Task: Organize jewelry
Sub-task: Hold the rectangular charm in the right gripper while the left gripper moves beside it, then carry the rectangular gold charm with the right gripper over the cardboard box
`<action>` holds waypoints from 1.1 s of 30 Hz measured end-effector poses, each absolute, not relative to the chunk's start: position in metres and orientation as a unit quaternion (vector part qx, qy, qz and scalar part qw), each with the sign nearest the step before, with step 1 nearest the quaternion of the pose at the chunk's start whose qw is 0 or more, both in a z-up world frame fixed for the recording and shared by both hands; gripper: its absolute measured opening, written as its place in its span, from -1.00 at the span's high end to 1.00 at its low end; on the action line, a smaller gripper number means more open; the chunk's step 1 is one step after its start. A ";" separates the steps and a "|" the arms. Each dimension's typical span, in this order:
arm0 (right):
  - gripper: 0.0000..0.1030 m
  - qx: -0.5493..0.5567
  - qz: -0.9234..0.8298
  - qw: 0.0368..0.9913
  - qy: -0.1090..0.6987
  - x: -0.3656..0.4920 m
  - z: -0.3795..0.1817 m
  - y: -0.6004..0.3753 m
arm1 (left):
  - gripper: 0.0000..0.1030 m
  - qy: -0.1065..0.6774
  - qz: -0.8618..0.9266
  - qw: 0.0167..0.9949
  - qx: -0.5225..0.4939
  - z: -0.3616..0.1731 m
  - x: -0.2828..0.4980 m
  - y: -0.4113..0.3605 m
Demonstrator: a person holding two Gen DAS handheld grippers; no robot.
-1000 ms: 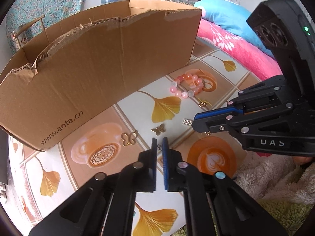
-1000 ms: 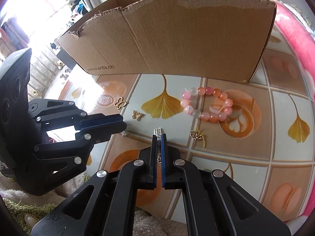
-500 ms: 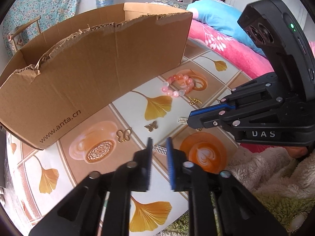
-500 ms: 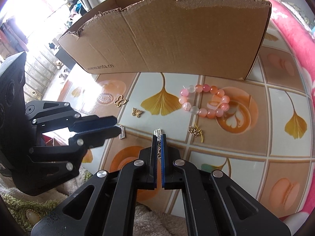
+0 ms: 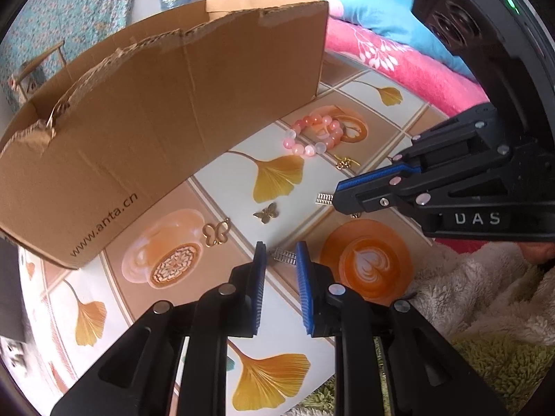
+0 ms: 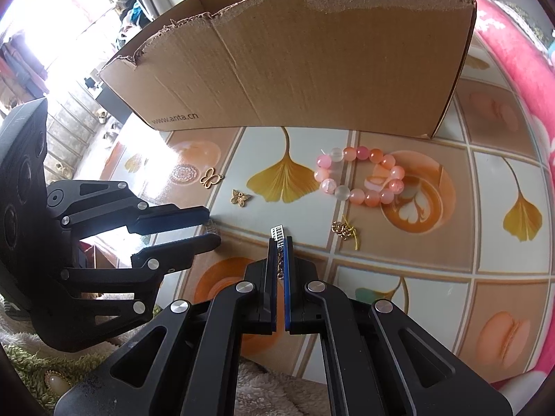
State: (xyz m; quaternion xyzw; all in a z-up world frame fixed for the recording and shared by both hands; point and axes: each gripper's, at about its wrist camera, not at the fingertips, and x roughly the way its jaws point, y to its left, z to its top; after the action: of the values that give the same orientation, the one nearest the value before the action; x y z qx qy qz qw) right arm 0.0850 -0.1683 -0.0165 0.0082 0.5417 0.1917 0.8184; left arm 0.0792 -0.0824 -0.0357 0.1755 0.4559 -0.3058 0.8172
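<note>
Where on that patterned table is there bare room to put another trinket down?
Free: the near right squares by the macaron print, and the far left beside the cardboard box. Crowded: the middle, around the bead bracelet and butterfly charms.

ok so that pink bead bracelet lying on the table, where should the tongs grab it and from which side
Probably from above. The bead bracelet lies flat in a closed loop, so put one finger inside the ring and one outside, pinching across the near strand of beads. The cardboard box stands close behind the far side.
</note>
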 end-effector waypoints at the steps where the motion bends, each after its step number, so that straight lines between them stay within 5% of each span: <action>1: 0.98 0.009 0.192 0.819 0.541 0.085 -0.017 -0.169 | 0.68 0.454 -0.305 0.817 0.181 -0.036 0.079 -0.084; 24: 0.98 0.012 0.196 0.831 0.521 0.079 -0.005 -0.174 | 0.76 0.440 -0.292 0.829 0.183 -0.035 0.074 -0.083; 33: 0.98 0.011 0.212 0.846 0.489 0.074 0.023 -0.173 | 0.76 0.399 -0.271 0.859 0.173 0.003 0.064 -0.067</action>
State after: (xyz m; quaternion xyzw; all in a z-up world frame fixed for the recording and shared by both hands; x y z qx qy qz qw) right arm 0.0744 -0.1728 0.0228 0.0106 0.4892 0.2116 0.8461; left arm 0.0642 -0.0666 0.0030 0.1728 0.3986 -0.2707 0.8591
